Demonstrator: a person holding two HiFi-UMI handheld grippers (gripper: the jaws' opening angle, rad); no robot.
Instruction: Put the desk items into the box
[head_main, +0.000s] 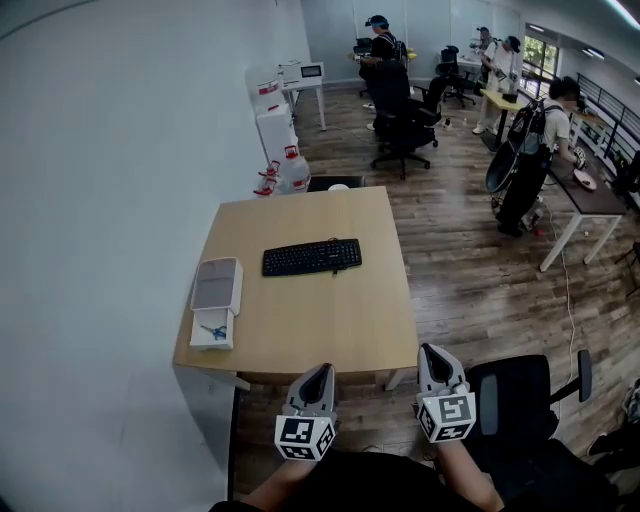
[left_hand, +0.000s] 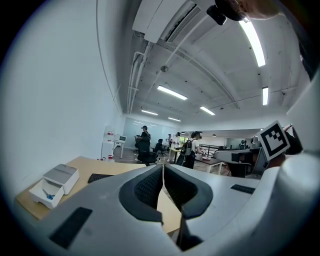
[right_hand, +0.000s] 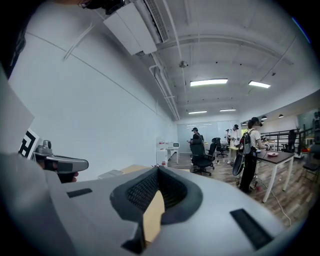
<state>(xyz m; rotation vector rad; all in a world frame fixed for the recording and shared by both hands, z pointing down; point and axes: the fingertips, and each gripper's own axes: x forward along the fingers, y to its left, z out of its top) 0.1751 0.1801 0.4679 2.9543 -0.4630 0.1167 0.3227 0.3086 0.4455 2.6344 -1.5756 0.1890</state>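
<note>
Near the desk (head_main: 300, 330), the left gripper (head_main: 320, 372) and right gripper (head_main: 435, 356) are pinched shut and empty. Only the head view shows the whole keyboard (head_main: 311, 257).

Open-plan office. Wooden desk (head_main: 300, 310) sitting near, against left wall, carrying keyboard (head_main: 311, 257). Black swivel chairs (head_main: 405, 115) standing on wood-plank floor (head_main: 470, 280). People (head_main: 548, 122) standing, working at far desks (head_main: 598, 200) on right. Strip lights (left_hand: 172, 92) glowing along bare ceiling, air conditioner (left_hand: 162, 20) hanging overhead.

No legible text or numbers (only patterned square markers (head_main: 305, 437))
</note>
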